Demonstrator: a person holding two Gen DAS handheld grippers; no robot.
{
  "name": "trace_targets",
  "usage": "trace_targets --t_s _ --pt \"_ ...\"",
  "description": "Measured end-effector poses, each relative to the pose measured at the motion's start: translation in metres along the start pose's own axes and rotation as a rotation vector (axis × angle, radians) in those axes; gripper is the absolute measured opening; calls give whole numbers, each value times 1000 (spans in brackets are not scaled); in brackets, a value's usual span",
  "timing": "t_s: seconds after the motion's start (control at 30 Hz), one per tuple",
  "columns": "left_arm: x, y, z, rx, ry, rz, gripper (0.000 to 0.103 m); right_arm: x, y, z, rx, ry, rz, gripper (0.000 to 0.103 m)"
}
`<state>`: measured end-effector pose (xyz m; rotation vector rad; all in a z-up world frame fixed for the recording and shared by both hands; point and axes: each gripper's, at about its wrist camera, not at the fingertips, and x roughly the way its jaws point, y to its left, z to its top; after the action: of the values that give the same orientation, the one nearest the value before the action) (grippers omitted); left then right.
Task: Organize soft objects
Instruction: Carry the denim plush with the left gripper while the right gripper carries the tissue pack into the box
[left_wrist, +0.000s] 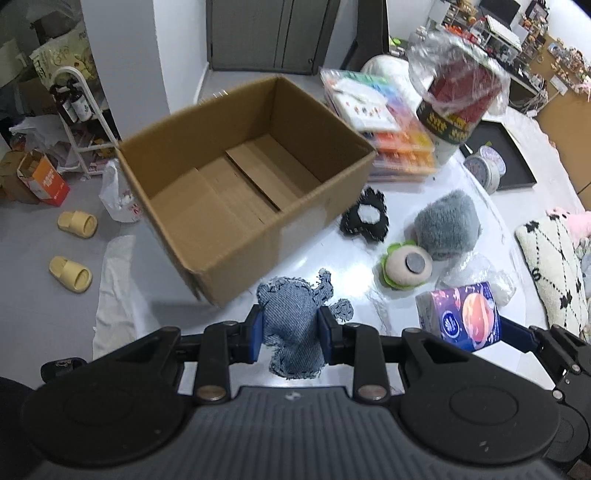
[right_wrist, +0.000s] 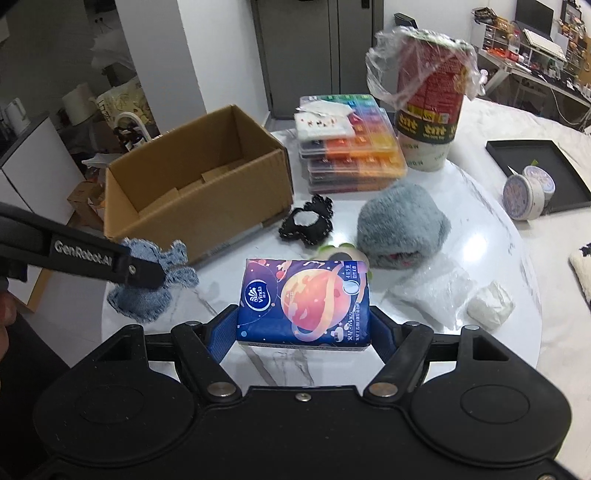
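Note:
My left gripper (left_wrist: 290, 332) is shut on a frayed denim soft toy (left_wrist: 295, 321), held above the white marble table (left_wrist: 332, 258) just in front of the open cardboard box (left_wrist: 243, 177). My right gripper (right_wrist: 303, 325) is shut on a blue tissue pack with a planet print (right_wrist: 304, 299), also lifted off the table. The same pack (left_wrist: 461, 317) shows at the right of the left wrist view, and the denim toy (right_wrist: 155, 288) at the left of the right wrist view. A grey fluffy item (right_wrist: 402, 225), a black scrunchie (right_wrist: 306, 221) and a green-rimmed round plush (left_wrist: 406, 267) lie on the table.
A stack of coloured plastic cases (right_wrist: 351, 155) and a tall cup covered in plastic film (right_wrist: 428, 110) stand behind the soft items. A black tray (right_wrist: 543, 170), a tape roll (right_wrist: 524, 195) and clear plastic bags (right_wrist: 432, 295) are at the right. Yellow slippers (left_wrist: 74, 247) lie on the floor.

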<state>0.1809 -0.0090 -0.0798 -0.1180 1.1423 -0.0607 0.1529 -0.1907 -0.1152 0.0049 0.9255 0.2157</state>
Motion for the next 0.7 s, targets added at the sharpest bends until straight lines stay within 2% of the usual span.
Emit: trace_targets --t_s 0.33,0.7 --pt "-27 22 12 -12 -56 5 30 -18 14 16 -22 -33 31 71" --pt "-40 42 48 -11 -100 21 30 -31 36 44 -71 -66 72 71"
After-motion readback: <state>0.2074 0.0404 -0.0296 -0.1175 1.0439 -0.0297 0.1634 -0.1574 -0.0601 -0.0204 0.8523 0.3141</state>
